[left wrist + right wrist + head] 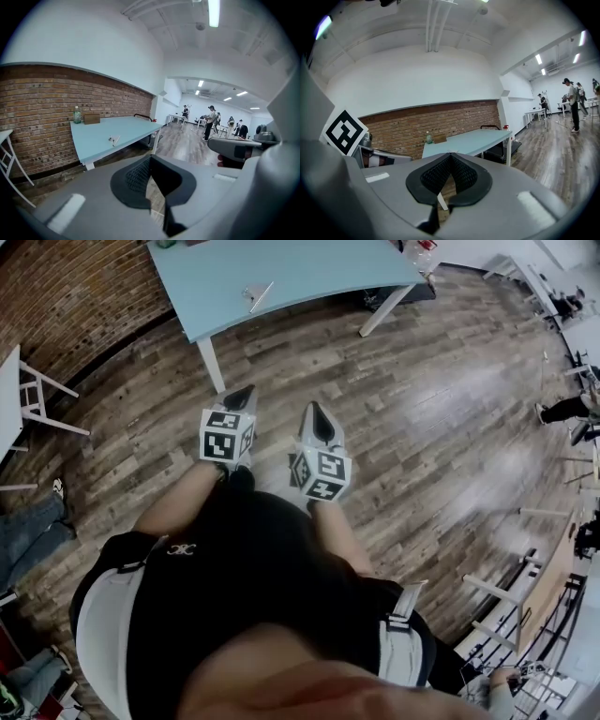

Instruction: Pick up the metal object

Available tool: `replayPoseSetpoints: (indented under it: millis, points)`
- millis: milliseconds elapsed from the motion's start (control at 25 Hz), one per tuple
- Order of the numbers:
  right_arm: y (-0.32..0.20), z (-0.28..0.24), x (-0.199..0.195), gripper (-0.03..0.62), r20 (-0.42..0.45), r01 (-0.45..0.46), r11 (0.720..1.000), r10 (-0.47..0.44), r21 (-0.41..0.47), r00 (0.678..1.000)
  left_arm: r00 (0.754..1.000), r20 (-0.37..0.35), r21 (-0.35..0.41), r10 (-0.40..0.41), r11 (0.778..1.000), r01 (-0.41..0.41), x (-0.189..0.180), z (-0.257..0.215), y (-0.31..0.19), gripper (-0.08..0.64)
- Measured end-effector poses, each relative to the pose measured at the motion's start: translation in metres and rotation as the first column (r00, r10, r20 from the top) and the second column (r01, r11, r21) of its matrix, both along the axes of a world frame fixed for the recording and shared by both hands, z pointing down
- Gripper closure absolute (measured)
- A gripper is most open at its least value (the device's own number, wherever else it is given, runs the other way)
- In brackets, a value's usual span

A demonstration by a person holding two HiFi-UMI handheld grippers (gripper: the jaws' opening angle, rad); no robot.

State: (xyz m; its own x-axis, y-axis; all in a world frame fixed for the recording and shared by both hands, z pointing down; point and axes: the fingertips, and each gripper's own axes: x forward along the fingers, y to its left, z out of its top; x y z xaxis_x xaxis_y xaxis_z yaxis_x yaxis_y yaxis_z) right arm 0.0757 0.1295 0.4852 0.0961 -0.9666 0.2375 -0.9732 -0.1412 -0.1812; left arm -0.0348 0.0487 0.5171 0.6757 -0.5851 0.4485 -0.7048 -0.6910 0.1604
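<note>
1. the head view looks down on both tongs. the left gripper (242, 397) and the right gripper (316, 412) are side by side over the wood floor (422, 399), well apart from the blue table (309, 268).
2. the metal object (255, 294) lies flat on the blue table, near its front edge. nothing touches it.
3. the left gripper view shows its jaws pressed together with nothing in them. the metal object is small and far ahead on the table top.
4. this view also shows a green bottle (77, 115) and a brown box (92, 119) at the back of the table by the brick wall (42, 103). people (209, 123) stand far off in the room.
5. the right gripper view shows its jaws together too, and empty.
6. a strip of wood floor lies between the tongs and the table. a white chair (37, 395) stands off to the left.
</note>
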Motion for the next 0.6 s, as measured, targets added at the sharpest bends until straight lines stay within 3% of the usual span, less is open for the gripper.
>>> replayPoseSetpoints:
  millis: [600]
  points:
    - [-0.129, 0.001, -0.003, 0.578, -0.012, 0.018, 0.999, -0.018, -0.041, 1.000, 0.999, -0.026, -0.039, -0.036, 0.999, 0.035, -0.011, 0.007, -0.125, 0.559]
